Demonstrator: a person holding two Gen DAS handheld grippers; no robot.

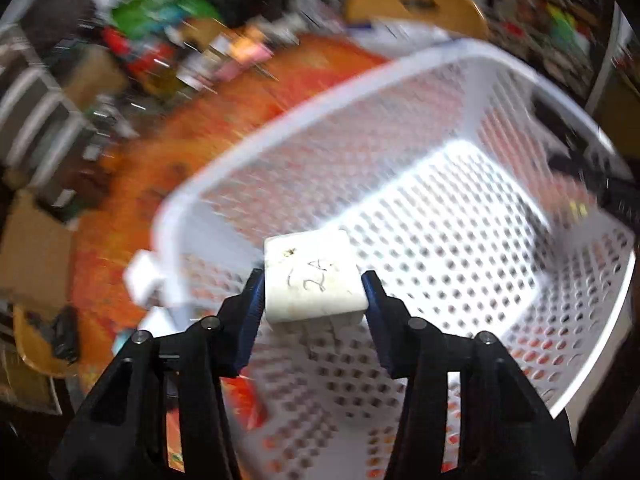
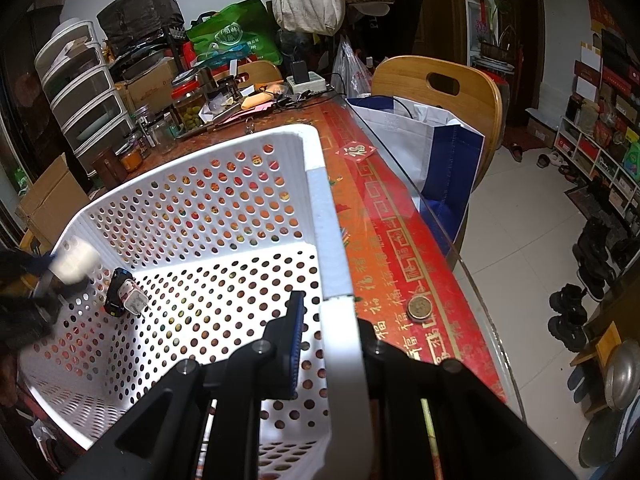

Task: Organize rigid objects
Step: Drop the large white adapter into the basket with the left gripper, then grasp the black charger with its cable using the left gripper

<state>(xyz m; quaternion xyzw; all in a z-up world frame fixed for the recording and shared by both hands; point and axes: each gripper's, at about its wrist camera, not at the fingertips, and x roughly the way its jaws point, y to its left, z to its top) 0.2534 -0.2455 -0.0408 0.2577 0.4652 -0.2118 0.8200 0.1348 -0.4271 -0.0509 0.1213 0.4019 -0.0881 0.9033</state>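
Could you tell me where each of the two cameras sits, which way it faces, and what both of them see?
Left wrist: on the left gripper, looking forward and down into the white basket; its own fingers clamp a white charger block.
Right wrist: on the right gripper, facing along the basket's right rim toward a wooden chair; its fingers straddle that rim.
Shared: both see the basket and the red table cover; the right view also catches the left gripper with its block.
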